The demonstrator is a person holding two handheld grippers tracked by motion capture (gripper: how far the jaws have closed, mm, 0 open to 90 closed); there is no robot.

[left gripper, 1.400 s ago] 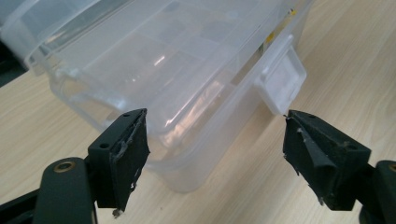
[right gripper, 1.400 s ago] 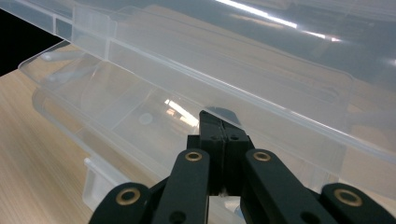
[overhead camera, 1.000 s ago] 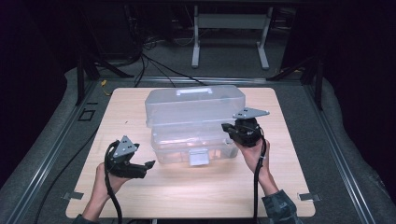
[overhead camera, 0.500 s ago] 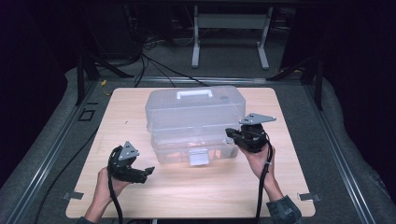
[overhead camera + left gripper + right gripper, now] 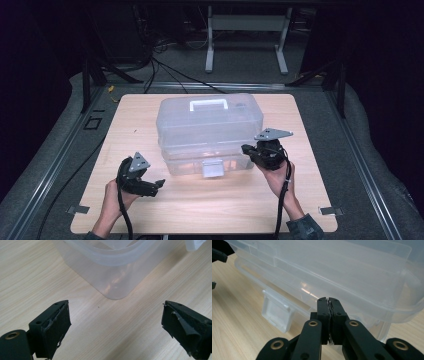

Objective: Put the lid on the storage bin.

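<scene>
A clear plastic storage box with a white handle stands in the middle of the wooden table. Its white latch hangs at the front of the base. My left gripper sits on the table's near left, open and empty, its jaws wide apart and aimed at the box's near left corner. My right gripper is shut with nothing in it, held just off the box's front right. Its closed tips point at the rim below the lid, right of the latch.
The table is ringed by a grey padded border with metal rails. A white frame stand and cables lie on the floor beyond the far edge. Bare wood lies in front of the box between my two hands.
Both grippers have drawn back a little toward the near edge of the table. The right one has come away from the box's right side to its front right corner. The box has not moved.
</scene>
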